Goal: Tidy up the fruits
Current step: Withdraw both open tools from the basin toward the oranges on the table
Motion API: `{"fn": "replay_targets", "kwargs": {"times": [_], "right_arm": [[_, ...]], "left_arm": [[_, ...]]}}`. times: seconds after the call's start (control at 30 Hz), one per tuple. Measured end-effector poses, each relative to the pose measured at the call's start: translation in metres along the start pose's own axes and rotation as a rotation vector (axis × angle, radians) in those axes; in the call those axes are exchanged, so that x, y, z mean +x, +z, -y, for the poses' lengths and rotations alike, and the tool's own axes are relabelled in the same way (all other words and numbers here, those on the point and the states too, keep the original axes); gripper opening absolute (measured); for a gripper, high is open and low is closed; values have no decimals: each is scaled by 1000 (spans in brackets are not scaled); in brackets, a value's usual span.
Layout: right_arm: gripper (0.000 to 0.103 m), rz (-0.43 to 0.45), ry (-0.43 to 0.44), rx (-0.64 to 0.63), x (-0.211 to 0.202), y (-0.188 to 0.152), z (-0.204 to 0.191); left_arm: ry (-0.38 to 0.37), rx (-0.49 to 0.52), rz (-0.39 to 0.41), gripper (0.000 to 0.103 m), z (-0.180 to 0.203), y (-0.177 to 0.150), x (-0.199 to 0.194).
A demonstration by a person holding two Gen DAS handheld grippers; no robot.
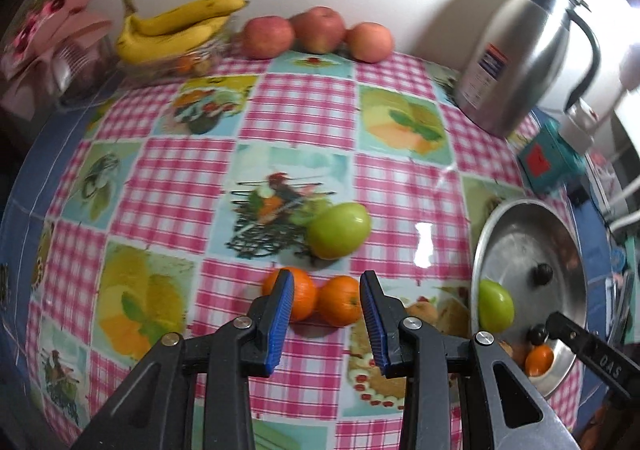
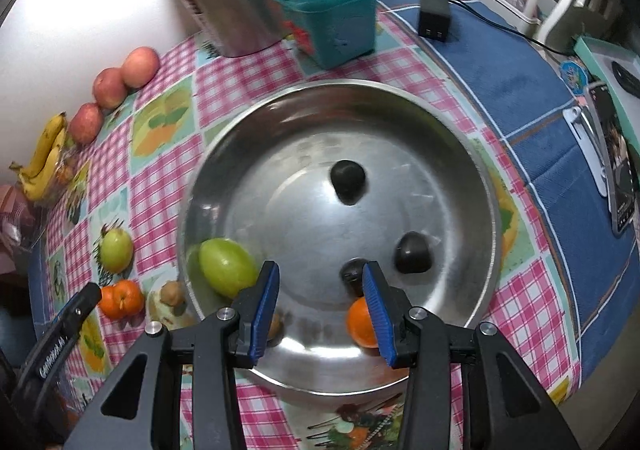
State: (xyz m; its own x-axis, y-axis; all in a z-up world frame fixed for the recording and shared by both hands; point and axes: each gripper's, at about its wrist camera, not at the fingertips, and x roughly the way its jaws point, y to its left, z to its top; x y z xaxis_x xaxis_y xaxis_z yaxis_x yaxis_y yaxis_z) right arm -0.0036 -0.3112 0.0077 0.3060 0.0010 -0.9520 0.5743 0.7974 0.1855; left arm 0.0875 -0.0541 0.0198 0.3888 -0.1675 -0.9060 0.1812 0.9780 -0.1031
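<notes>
Oranges, two small round ones (image 1: 320,300) touching side by side, lie straight ahead of my wide-open, empty left tool (image 1: 326,290), left of the steel bowl (image 1: 486,242); my right tool (image 2: 320,282) gapes empty over it.

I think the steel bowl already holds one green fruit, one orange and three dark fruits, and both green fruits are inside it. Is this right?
Not quite: only one green fruit is in the bowl. The other green fruit lies on the tablecloth to the bowl's left, as the right wrist view shows. The orange and three dark fruits are in the bowl, as you say.
</notes>
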Motion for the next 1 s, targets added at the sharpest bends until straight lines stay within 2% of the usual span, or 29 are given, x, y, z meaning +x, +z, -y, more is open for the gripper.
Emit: {"fn": "replay_targets", "kwargs": {"times": [0.17,0.37,0.4,0.5,0.53,0.57,0.87,0.9,0.97,1.0], "right_arm": [[44,9,-4,-23,-4,-2,-7],[44,7,-8,-25,-4,-1,-6],[44,7,-9,-25,-4,-1,-6],[45,5,-14,-26,-3,-1,-6],[50,3,-11,-25,-2,-1,-6],[55,5,-8,-23,-2,0,-6],[60,7,-14,-40,-1,-1,-9],[60,7,-15,-41,0,0,-9],[61,7,-15,-41,0,0,-9],[61,7,-11,-38,0,0,-8]], "left_arm": [[-6,-42,4,38,-13,2,-4],[-10,-44,-3,38,-13,1,-4],[-9,-43,-5,39,-13,1,-3],[8,-34,-11,58,-11,1,-2],[18,-29,-12,62,-11,1,-2],[24,-26,-12,62,-11,1,-2],[29,-20,-15,66,-11,0,-1],[29,-19,-14,69,-11,0,-1],[32,-18,-9,83,-11,0,-1],[36,-16,-5,96,-11,0,0]]}}
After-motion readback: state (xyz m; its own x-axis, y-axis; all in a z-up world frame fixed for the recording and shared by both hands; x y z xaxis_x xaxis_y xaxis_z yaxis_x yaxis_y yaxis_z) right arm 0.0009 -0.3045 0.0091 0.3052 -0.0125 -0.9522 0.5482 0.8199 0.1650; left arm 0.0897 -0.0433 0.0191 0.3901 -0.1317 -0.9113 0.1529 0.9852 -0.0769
